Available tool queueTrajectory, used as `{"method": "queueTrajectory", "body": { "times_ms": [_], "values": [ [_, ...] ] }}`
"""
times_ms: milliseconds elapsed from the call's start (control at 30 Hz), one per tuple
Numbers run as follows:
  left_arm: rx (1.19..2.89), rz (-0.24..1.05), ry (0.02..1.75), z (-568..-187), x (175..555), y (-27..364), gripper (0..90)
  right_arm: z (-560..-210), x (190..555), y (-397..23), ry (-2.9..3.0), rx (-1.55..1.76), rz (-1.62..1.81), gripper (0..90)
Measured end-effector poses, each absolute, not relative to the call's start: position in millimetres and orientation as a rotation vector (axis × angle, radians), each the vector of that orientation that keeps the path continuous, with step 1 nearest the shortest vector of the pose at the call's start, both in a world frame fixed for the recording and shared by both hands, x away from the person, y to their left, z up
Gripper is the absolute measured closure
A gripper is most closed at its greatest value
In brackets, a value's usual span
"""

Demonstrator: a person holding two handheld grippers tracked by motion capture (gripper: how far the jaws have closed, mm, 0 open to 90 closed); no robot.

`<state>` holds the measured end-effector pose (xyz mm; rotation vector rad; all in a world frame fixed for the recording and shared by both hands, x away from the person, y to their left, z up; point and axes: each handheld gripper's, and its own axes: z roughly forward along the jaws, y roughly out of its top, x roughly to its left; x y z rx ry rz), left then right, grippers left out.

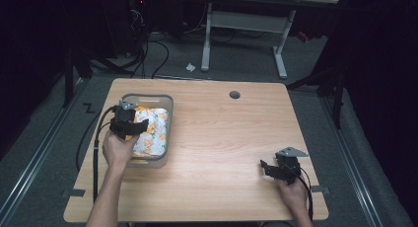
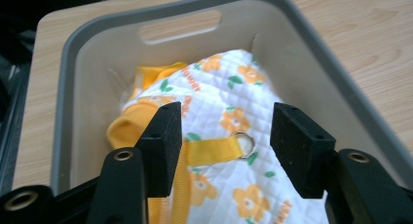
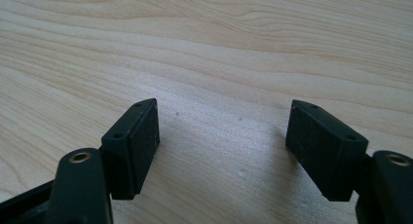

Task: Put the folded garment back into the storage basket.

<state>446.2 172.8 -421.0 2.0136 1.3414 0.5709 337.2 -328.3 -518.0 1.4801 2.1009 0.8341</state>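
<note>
High view: left claw (image 1: pixel 132 119) hangs over grey basket (image 1: pixel 168 123) at left side of table (image 1: pixel 231 148), jaws spread, holding nothing. Quilted white garment (image 2: pixel 234 112) with orange flowers lies bunched inside basket; yellow strap (image 2: pixel 209 151) and metal ring (image 2: pixel 243 143) sit between the jaws. Likely step: grasp garment. Bite a thick fold, not ring alone; lift straight to clear the rim. Right claw (image 1: pixel 272 169) rests released at near right, well apart
</note>
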Motion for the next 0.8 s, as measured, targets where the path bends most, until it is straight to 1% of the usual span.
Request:
{"method": "queueTrajectory", "body": {
  "times_ms": [167,600,800],
  "values": [
    [2.006,0.554,1.286,-416,440,165,45.1,-518,337,-328,2.101,1.48,0.834,28.4],
    [1.984,0.517,1.222,-410,430,152,44.2,-518,337,-328,2.101,1.48,0.834,28.5],
    [1.986,0.496,1.159,-405,420,139,43.4,-518,337,-328,2.101,1.48,0.834,28.4]
  ]
}}
